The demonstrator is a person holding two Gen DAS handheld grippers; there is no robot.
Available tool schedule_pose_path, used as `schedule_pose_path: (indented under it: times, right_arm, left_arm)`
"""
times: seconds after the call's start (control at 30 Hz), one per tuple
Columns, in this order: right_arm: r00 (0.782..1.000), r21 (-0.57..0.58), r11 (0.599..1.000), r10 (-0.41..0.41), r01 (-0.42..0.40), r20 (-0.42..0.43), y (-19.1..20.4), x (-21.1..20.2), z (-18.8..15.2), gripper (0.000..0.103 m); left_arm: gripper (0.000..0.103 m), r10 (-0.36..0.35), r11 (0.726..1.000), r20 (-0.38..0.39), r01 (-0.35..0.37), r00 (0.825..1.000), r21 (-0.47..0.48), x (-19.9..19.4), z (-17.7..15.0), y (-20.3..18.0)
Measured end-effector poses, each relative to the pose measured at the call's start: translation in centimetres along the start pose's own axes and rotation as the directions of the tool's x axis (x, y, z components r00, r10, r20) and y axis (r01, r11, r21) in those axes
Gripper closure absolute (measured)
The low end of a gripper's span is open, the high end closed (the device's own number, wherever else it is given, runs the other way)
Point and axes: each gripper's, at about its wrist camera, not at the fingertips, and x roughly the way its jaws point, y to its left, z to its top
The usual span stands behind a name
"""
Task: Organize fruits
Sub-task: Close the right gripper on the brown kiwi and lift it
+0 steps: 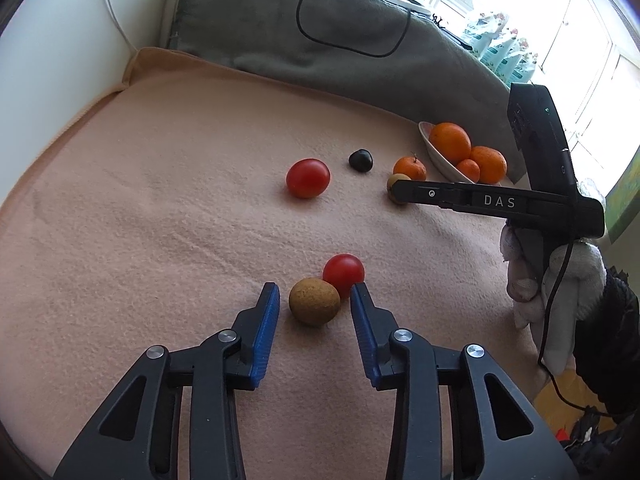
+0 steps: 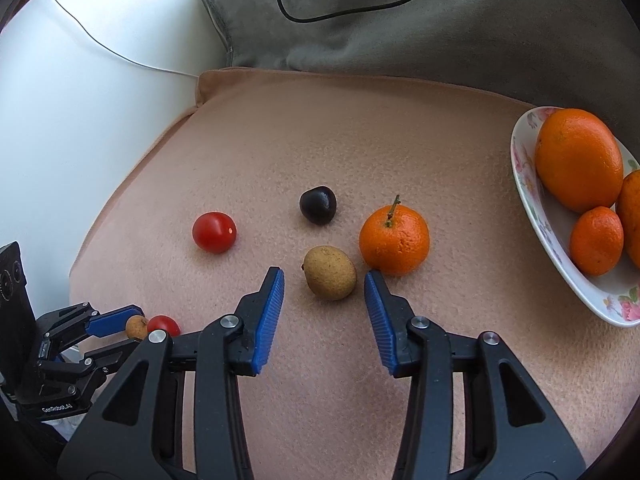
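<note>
In the left wrist view my left gripper (image 1: pixel 315 289) is open, its blue pads either side of a small brown round fruit (image 1: pixel 314 301) that touches a red tomato (image 1: pixel 343 271). In the right wrist view my right gripper (image 2: pixel 324 276) is open around another brown fruit (image 2: pixel 330 273), not gripping it. A tangerine with a stem (image 2: pixel 394 240) lies just right of it, a dark plum (image 2: pixel 318 205) and a second tomato (image 2: pixel 214 232) beyond. A flowered bowl (image 2: pixel 532 216) at right holds three oranges (image 2: pixel 579 159).
Everything lies on a peach blanket (image 2: pixel 320 128). A grey blanket (image 2: pixel 440 32) with a black cable is bunched at the back, a white wall at left. My left gripper also shows at the lower left of the right wrist view (image 2: pixel 116 330).
</note>
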Motion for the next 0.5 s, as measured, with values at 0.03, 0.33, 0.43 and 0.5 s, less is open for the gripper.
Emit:
schedule_pose_path:
  times: [0.03,0.33,0.43,0.5]
  right_arm:
    - [1.0,-0.003,1.0,-0.001,0.001,-0.002,0.13,0.12,0.05,0.06]
    - [0.999,0.001,0.999,-0.037,0.037,-0.007,0.39,0.71,-0.02,0.073]
    - [0.999,-0.002,0.999,-0.035,0.035,-0.003,0.36,0.6,-0.1,0.074]
    - [1.0,-0.001,1.0,-0.031,0.031,0.002,0.37,0.51,-0.16,0.074]
  left_arm:
    - [0.071,0.001,1.0,0.0,-0.001,1.0,0.002,0.0,-0.02,-0.01]
    - [0.078,-0.008,1.0,0.003,0.008,1.0,-0.006,-0.12,-0.15,0.18]
    - [0.078,-0.007,1.0,0.006,0.007,1.0,-0.009,-0.13,-0.14,0.12]
    - [0.078,-0.006,1.0,0.008,0.006,1.0,-0.009,-0.17,-0.12,0.06]
